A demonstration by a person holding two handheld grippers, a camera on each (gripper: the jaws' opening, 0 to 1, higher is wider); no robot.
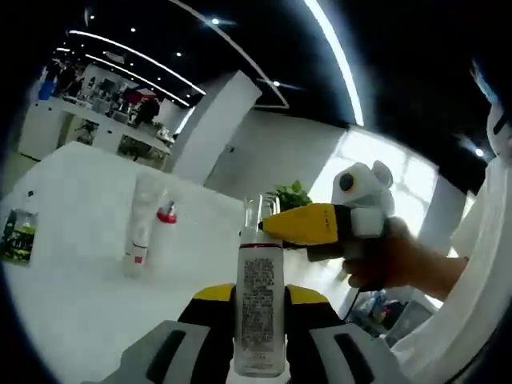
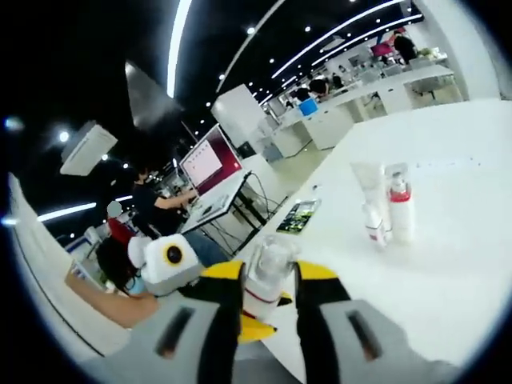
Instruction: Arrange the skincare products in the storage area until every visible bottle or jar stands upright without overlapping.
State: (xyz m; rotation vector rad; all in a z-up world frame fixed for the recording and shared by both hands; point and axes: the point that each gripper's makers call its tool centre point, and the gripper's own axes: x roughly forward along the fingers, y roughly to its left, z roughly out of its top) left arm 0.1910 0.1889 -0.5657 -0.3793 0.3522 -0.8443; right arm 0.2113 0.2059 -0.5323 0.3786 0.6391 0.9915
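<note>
- In the left gripper view our left gripper [image 1: 258, 320] has its jaws closed on a white bottle [image 1: 261, 308], label facing us, held above the table [image 1: 80, 304].
- The right gripper [image 1: 276, 226] comes in from the right, a hand [image 1: 392, 260] behind it; its yellow jaws clamp the bottle's clear cap [image 1: 258, 212].
- In the right gripper view the right gripper [image 2: 268, 308] pinches that cap [image 2: 268, 268], with the left gripper [image 2: 172, 264] just behind.
- Farther out we see a white tube [image 1: 142, 220] and a red-collared bottle [image 1: 166, 228] upright, close together on the white table.
- Flat green packet [image 1: 18, 234] near the table edge.
- Beyond: white pillar [image 1: 212, 124], ceiling light strips, desks, a red screen [image 2: 208, 160], seated people.
</note>
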